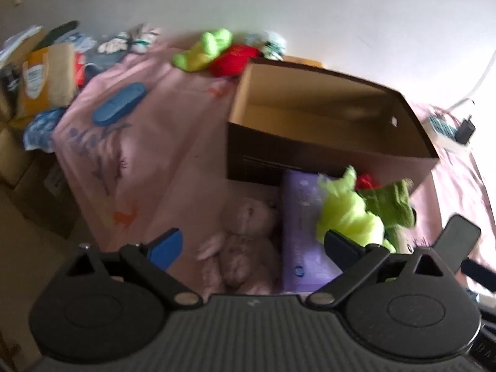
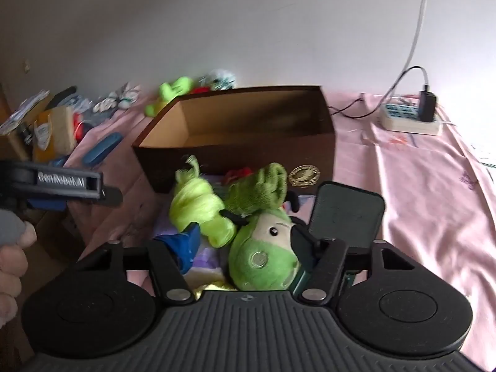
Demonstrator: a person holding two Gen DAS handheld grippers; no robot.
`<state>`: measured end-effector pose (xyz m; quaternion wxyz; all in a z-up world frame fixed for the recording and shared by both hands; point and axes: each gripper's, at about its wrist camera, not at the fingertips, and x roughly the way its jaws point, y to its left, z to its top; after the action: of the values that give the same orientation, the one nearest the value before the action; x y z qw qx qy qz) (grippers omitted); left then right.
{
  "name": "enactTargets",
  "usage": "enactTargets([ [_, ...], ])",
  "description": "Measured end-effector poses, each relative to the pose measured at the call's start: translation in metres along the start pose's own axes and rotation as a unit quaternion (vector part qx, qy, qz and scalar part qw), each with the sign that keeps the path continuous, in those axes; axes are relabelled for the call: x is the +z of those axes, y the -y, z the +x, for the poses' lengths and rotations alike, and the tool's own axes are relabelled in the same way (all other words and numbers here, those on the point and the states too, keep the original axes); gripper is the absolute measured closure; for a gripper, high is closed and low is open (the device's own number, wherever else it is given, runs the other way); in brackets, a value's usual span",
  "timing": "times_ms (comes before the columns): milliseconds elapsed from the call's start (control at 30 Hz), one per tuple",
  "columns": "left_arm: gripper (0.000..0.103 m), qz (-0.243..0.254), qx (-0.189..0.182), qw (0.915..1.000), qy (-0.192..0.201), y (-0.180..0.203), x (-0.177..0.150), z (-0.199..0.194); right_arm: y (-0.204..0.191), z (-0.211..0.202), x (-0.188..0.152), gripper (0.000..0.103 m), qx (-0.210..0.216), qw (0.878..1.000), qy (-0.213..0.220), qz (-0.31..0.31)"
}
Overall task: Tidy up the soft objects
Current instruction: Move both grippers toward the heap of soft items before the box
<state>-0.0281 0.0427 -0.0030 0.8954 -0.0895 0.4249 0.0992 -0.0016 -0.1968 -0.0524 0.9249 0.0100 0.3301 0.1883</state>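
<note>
My right gripper (image 2: 245,243) is shut on a green plush toy (image 2: 263,257) with lime and dark green leaves, held just in front of the brown cardboard box (image 2: 310,142). The box (image 1: 310,155) stands open on the pink bedsheet (image 1: 148,155), and what shows of its inside is bare. My left gripper (image 1: 252,246) is open, hovering over a pink plush bunny (image 1: 248,235) lying beside a purple pack (image 1: 302,217). The held green plush (image 1: 350,217) hangs to the right of it. In the right wrist view the left gripper (image 2: 93,190) shows at the left edge, its jaws hidden.
More plush toys, one lime green (image 1: 204,49) and one red (image 1: 232,60), lie behind the box by the wall. A blue case (image 1: 119,104) rests on the sheet. Cluttered boxes (image 1: 37,83) crowd the left bedside. A power strip (image 2: 409,121) with a charger and cables sits at right.
</note>
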Motion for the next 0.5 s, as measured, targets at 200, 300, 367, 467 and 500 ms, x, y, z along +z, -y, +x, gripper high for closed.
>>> enactTargets([
  [200,0.002,-0.039,0.039,0.9977,0.04,-0.021,-0.016,-0.018,0.007,0.0,-0.002,0.07,0.034,0.999,0.016,0.007],
  [300,0.0,-0.058,0.042,0.9969,0.033,-0.035,-0.026,-0.021,0.014,-0.008,-0.015,0.071,0.052,0.998,0.033,0.024],
  [367,0.0,-0.068,0.042,0.9963,0.032,-0.041,-0.037,-0.023,0.019,-0.014,-0.027,0.071,0.066,0.996,0.042,0.033],
  [467,0.0,-0.068,0.04,0.9962,0.039,-0.041,-0.054,-0.028,0.023,-0.024,-0.048,0.071,0.074,0.995,0.059,0.032],
  [500,0.0,-0.063,0.04,0.9964,0.04,-0.038,-0.059,-0.03,0.023,-0.027,-0.055,0.071,0.075,0.995,0.063,0.026],
])
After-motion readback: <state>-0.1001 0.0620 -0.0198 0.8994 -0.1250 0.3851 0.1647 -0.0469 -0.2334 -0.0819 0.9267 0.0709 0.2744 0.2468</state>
